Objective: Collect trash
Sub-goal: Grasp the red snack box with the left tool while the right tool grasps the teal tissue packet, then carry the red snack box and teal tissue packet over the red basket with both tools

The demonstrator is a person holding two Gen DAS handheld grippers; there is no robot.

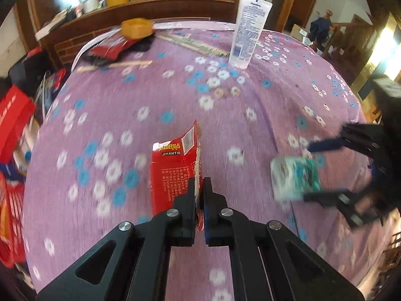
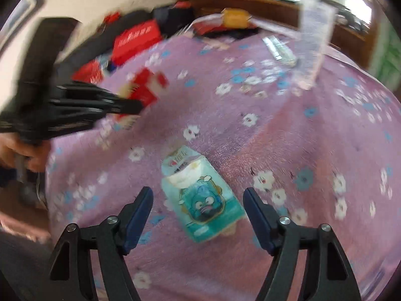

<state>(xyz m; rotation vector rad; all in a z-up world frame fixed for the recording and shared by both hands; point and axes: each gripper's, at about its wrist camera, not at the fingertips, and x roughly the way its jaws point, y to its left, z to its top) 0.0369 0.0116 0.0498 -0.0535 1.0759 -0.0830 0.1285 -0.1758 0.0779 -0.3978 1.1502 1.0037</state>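
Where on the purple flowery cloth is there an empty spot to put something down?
The widest bare stretch of the cloth lies between the red packet held in the left tool and the wooden sticks. Another lies right of the white tube. The far left corner is crowded: the yellow tub and wrappers. The teal packet fills the spot near the right tool.

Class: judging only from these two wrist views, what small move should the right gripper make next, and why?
Probably ease down and close: the right gripper stands open, astride the teal packet lying on the cloth, while the left gripper already pinches the red wrapper.
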